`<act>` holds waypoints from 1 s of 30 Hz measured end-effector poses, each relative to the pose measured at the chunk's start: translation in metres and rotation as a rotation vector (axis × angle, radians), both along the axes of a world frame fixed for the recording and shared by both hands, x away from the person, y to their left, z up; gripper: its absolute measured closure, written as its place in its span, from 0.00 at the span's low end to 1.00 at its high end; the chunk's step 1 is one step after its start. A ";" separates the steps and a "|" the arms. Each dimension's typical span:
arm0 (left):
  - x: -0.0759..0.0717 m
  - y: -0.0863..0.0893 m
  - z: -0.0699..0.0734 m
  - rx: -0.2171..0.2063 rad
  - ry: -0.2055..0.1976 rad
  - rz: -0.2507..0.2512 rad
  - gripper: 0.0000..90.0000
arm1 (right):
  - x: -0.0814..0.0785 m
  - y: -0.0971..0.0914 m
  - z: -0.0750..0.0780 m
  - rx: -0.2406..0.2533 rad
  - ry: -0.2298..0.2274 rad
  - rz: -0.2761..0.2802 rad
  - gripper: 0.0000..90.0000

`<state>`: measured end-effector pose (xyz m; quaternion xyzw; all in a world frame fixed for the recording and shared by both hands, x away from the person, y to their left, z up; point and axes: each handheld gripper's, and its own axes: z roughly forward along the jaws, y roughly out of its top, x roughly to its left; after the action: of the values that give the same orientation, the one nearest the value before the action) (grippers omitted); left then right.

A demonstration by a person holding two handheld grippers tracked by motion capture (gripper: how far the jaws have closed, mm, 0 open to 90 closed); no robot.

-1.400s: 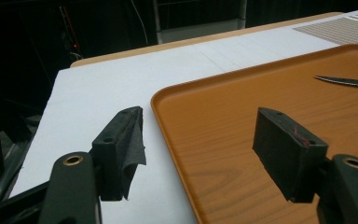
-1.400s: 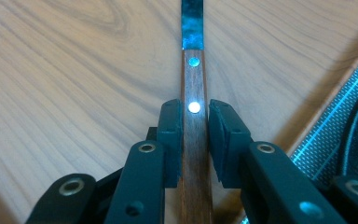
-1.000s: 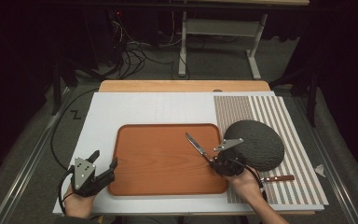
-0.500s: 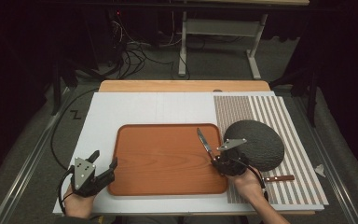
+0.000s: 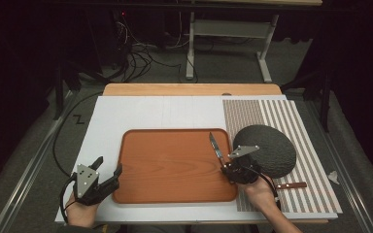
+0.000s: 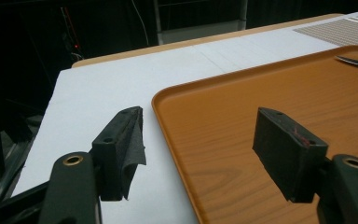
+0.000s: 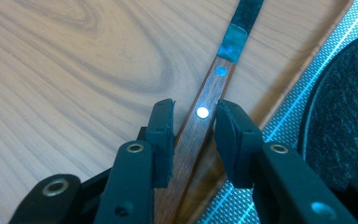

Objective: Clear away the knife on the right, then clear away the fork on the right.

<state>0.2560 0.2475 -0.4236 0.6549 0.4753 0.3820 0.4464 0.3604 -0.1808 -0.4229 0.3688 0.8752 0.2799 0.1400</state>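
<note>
Right now, at the table:
Knife (image 5: 216,149): flat on the orange tray (image 5: 175,165), close to its right rim, blade pointing away from the person, wooden handle nearest the right gripper (image 5: 225,167).
Right gripper, close up (image 7: 195,123): jaws on either side of the knife's riveted handle (image 7: 205,100), just been opening, a sliver of gap on each side, so pads not pressing; released, with the handle between them.
Right hand: low over the tray's right edge, next to the dark round mat (image 5: 267,150).
Left gripper (image 5: 108,165): at the tray's near left corner, jaws spread wide, gripping nothing.
Left gripper, close up (image 6: 203,140): one pad over the white board (image 6: 98,93), the other over the tray, tray rim running between them.
Far end of that view: knife tip (image 6: 356,62) lying on the tray's surface.
Second knife (image 5: 291,185): wooden handle, on the striped mat (image 5: 311,145) to the right of the right hand, apart from both grippers.
Dark round mat: resting on the striped mat, just beside the tray's right rim.
</note>
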 end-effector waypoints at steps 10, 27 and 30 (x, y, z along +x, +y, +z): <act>0.001 -0.001 -0.001 0.000 0.001 -0.002 0.37 | 0.000 -0.001 0.000 0.011 -0.007 0.014 0.72; -0.001 -0.002 0.001 0.006 -0.008 -0.002 0.37 | -0.007 -0.018 0.016 0.176 -0.114 0.034 0.51; 0.000 -0.001 0.001 0.004 -0.008 0.002 0.37 | -0.009 -0.022 0.020 0.200 -0.131 0.016 0.41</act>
<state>0.2564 0.2460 -0.4231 0.6539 0.4735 0.3860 0.4464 0.3519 -0.2028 -0.4030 0.3547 0.8348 0.3906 0.1573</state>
